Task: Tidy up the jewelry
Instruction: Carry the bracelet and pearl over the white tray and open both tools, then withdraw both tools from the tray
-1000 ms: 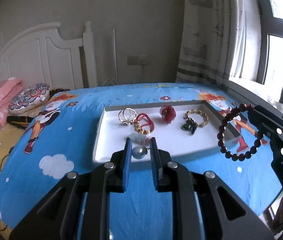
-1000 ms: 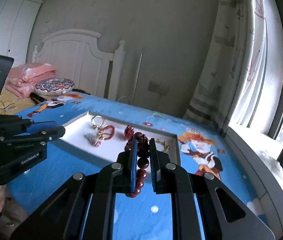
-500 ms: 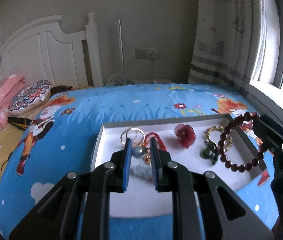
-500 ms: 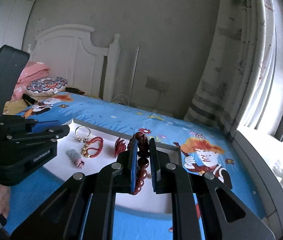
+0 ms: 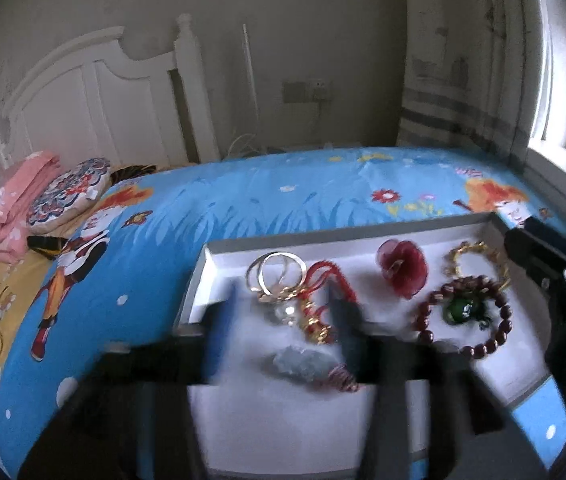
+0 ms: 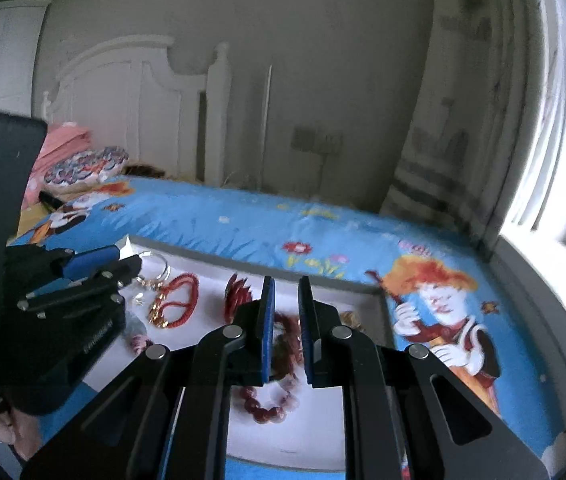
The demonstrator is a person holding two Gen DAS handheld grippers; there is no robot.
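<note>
Left gripper [image 5: 283,320]: jaws opening, blurred, nothing pinched; pale pearl piece [image 5: 283,311] loose between them.
Right gripper [image 6: 285,328]: jaws opening slightly, pads flanking dark red bead bracelet [image 6: 271,404].
Bracelet: glossy round beads, lying in white tray [image 6: 315,432], right half, encircling green charm [image 5: 459,311].
Surface: blue cartoon bedsheet [image 5: 243,208].
Room: white headboard [image 5: 95,96] far left; curtain [image 5: 463,60] right.

Left tongs [image 5: 283,316], blurred, jaws opening wide, nothing gripped; right tongs [image 6: 286,322], jaws parting slightly, both angled downward, side by side.
</note>
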